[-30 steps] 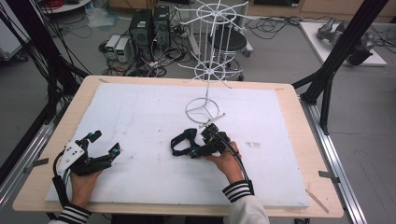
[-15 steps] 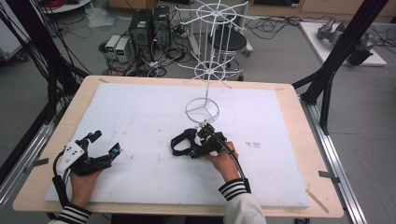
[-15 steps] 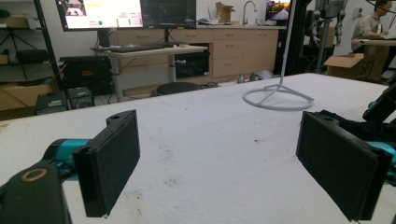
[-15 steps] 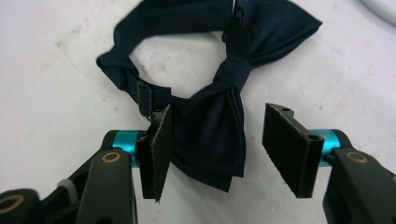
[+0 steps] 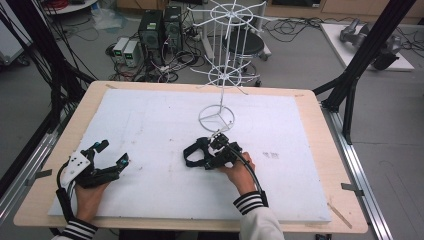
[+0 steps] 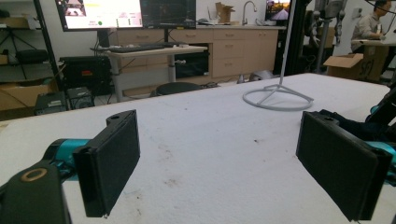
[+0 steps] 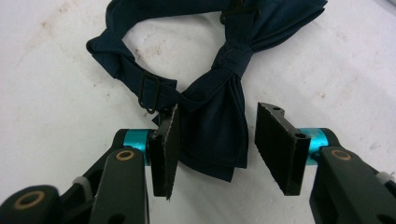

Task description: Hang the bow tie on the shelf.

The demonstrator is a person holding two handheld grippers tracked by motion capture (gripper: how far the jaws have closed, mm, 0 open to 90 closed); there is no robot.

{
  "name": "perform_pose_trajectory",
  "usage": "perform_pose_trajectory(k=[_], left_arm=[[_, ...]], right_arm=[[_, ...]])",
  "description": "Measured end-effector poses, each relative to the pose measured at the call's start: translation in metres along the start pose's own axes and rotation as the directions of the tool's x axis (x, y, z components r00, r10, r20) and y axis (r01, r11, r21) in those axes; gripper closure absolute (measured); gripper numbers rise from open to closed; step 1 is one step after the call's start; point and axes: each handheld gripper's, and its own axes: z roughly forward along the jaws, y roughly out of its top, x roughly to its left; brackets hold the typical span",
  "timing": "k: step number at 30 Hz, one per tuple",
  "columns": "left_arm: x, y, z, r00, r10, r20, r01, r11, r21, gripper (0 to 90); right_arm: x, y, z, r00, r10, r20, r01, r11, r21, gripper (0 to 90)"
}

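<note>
A dark navy bow tie point(image 7: 215, 126) with its strap and buckle lies on the white foam board point(image 5: 150, 120), also seen near the board's middle as the bow tie point(image 5: 192, 152). My right gripper point(image 7: 218, 112) points down at it and straddles one wing. Its jaws have just been closing: the left pad point(image 7: 166, 144) is at the wing's edge, the right pad point(image 7: 275, 144) stands a gap away. From above, the right gripper point(image 5: 212, 150) sits just in front of the wire stand. My left gripper point(image 5: 112, 152) rests at the front left, open and holding nothing, its jaws wide in the left gripper point(image 6: 219, 126) view.
A white wire stand point(image 5: 216, 118) with tiered spokes rises behind the bow tie; its ring base point(image 6: 278, 98) lies flat on the board. Black frame posts flank the table. Computers, cables and a stool stand on the floor beyond the far edge.
The right gripper's jaws have narrowed around the bow tie's wing. Both hands have stayed where they were.
</note>
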Motion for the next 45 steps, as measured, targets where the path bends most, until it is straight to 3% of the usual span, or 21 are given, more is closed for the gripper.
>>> perform_pose_trajectory(k=[12,19,32,42,45], left_arm=[[0.0,0.0,0.0,1.0,0.0,0.0,0.0,1.0,0.0,14.0],[0.0,0.0,0.0,1.0,0.001,0.0,-0.001,1.0,0.0,13.9],[0.0,0.0,0.0,1.0,0.001,0.0,-0.001,1.0,0.0,13.9],[0.0,0.0,0.0,1.0,0.0,0.0,0.0,1.0,-0.001,13.9],[0.0,0.0,0.0,1.0,0.0,0.0,0.0,1.0,-0.001,13.9]], right_arm=[[0.002,0.001,-0.001,0.9999,-0.011,0.001,0.011,1.0,0.014,64.3],[0.004,0.002,-0.003,0.9999,-0.014,0.001,0.014,1.0,0.023,82.1],[0.008,0.003,-0.005,0.9994,-0.03,0.019,0.029,0.999,0.019,83.9],[0.008,0.0,-0.019,0.9986,-0.035,0.04,0.037,0.998,-0.052,83.8],[0.008,-0.001,-0.026,0.9977,-0.05,0.046,0.054,0.994,-0.098,83.9]])
